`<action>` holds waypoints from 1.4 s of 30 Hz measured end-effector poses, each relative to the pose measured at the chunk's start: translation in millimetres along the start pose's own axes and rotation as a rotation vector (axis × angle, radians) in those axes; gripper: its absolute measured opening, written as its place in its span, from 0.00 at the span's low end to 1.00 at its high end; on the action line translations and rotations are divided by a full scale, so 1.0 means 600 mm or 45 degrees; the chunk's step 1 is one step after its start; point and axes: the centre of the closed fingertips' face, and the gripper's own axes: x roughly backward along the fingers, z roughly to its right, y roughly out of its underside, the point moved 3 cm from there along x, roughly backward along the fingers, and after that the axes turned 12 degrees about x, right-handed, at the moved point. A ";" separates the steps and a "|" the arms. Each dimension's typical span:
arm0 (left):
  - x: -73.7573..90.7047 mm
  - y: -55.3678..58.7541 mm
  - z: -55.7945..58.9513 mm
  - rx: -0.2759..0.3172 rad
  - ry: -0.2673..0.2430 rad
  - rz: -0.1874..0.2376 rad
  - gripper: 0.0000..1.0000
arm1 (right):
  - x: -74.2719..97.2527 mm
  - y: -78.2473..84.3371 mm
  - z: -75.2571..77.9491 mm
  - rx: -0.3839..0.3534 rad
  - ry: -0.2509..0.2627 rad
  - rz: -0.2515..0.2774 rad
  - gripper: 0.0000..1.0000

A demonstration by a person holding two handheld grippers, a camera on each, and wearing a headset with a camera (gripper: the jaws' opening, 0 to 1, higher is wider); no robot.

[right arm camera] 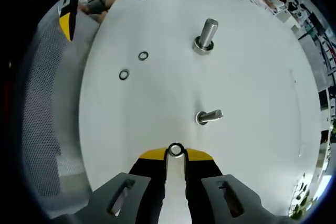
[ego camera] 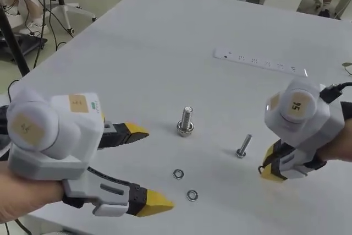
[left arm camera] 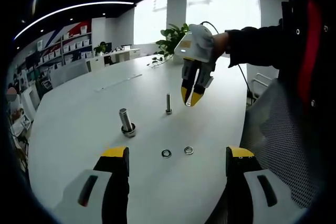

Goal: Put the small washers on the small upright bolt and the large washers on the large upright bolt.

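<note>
Fingers of my left gripper (ego camera: pixel 147 168) stand spread wide in the head view, low on the left of the white table (ego camera: pixel 137 53). The loose washers (ego camera: pixel 178 174) lie flat just beside its nearer tip. Mid-table, the large bolt (ego camera: pixel 186 122) and small bolt (ego camera: pixel 243 147) stand upright. In the left gripper view, I see both loose washers between my spread tips and the right gripper (left arm camera: pixel 192 98) near the small bolt. In the right gripper view, my tips pinch one washer (right arm camera: pixel 176 150), close to the small bolt but apart from it.
</note>
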 end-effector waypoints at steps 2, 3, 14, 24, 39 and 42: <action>0.000 0.001 -0.001 0.000 -0.002 -0.003 0.75 | 0.004 -0.001 0.006 0.004 0.009 0.001 0.13; 0.000 0.001 -0.001 0.002 0.000 -0.002 0.75 | 0.006 -0.002 0.007 0.004 0.011 0.004 0.13; -0.002 0.001 -0.001 0.006 0.000 0.000 0.75 | 0.038 -0.004 0.015 0.013 0.045 0.005 0.13; -0.002 0.000 -0.001 0.007 0.004 0.006 0.75 | 0.067 -0.020 0.030 0.035 0.094 0.028 0.13; 0.000 0.000 -0.004 0.014 -0.001 0.014 0.74 | 0.069 -0.056 0.059 0.103 0.112 0.036 0.13; 0.000 0.000 -0.005 0.016 -0.003 0.015 0.74 | 0.066 -0.060 0.064 0.113 0.106 0.038 0.13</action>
